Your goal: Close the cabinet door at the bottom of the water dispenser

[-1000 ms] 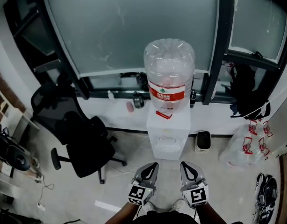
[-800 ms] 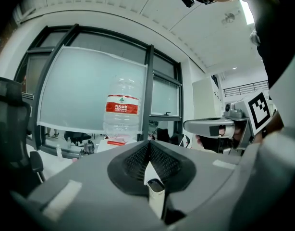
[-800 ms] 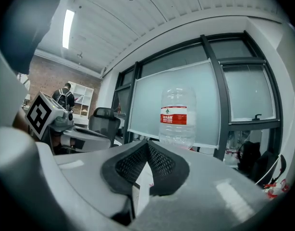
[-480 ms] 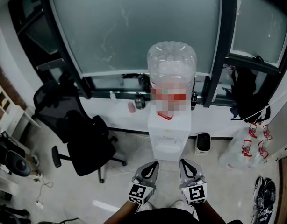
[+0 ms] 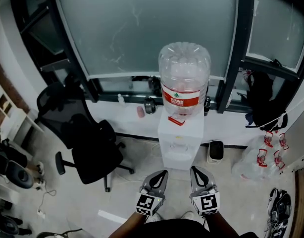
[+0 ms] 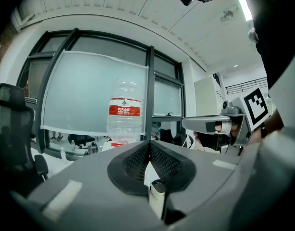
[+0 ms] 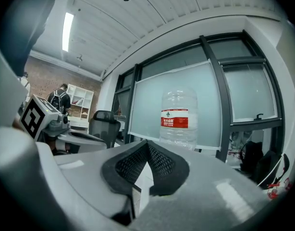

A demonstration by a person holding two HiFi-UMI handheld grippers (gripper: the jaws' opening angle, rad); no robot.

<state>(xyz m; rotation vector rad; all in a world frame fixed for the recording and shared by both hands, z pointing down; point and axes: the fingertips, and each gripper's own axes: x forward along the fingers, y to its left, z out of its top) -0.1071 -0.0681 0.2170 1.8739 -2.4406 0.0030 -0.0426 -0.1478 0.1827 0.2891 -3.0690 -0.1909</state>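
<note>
Left gripper (image 5: 163, 175) and right gripper (image 5: 195, 171) are both closed tight with nothing between the jaws. Each gripper view shows the dark ribbed pads (image 6: 134, 161) meeting along a thin seam. They sit side by side, near but apart, low in the head view. Both point level at the dispenser (image 5: 180, 135), which is well apart from either tip. It stands on the floor (image 5: 137, 181) against the white ledge (image 5: 121, 123) under the window (image 5: 142, 29). A clear bottle (image 5: 184, 76) with a red label sits on top of it.

Little differs from a second ago. Both grippers keep the same spot at the bottom of the head view and stay closed. The dispenser, the chair (image 5: 87, 143) and the window have all slid slightly to the right together. Nothing in the room itself appears to have moved.

The door at the foot of the dispenser is hard to read. The head view looks steeply down the white front and shows only a pale block low on it. Whether the door stands open or closed cannot be told. In both gripper views the gripper's own body covers the lower half of the dispenser. That leaves the bottle above and a sliver of white through the gap under the pads. The person's forearms are cut off by the bottom edge of the head view. The small items on the ledge are too small to name. The bags (image 5: 261, 157) at the right show only as pale shapes with red marks.
</note>
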